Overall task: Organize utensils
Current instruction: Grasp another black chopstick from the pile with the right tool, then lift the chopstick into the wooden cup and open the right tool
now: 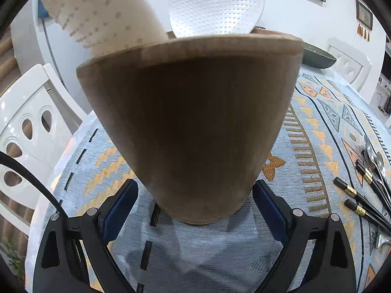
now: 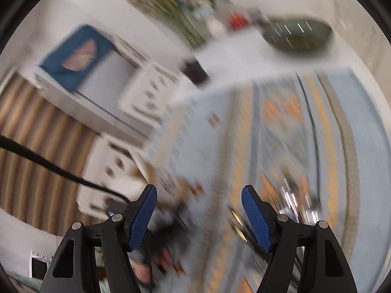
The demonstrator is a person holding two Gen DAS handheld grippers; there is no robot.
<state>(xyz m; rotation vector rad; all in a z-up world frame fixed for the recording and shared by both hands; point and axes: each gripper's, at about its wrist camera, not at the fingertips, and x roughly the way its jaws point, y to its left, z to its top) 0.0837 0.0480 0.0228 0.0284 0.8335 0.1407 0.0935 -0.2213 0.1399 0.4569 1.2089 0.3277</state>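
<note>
The left gripper (image 1: 195, 210) brackets the base of a tall round wooden utensil holder (image 1: 190, 122) standing on the counter's pale-blue patterned cloth (image 1: 312, 131); its blue pads (image 1: 119, 210) sit just beside the wood with a sliver of cloth showing on each side, so the jaws look spread rather than pressing. Two white perforated spatula heads (image 1: 217, 5) rise from the holder's mouth. The loose utensils, black gold-banded chopsticks (image 1: 354, 193) and silver spoons (image 1: 374, 153), lie in a heap well off to the right. The right gripper (image 2: 199, 217) is spread with nothing between its fingers, and its view is heavily smeared, with only glints of metal (image 2: 295, 202) low on the right. The tangled pile is the likely risk: a hurried pinch could catch several pieces or scatter them, and the unclamped holder could tip if bumped.
</note>
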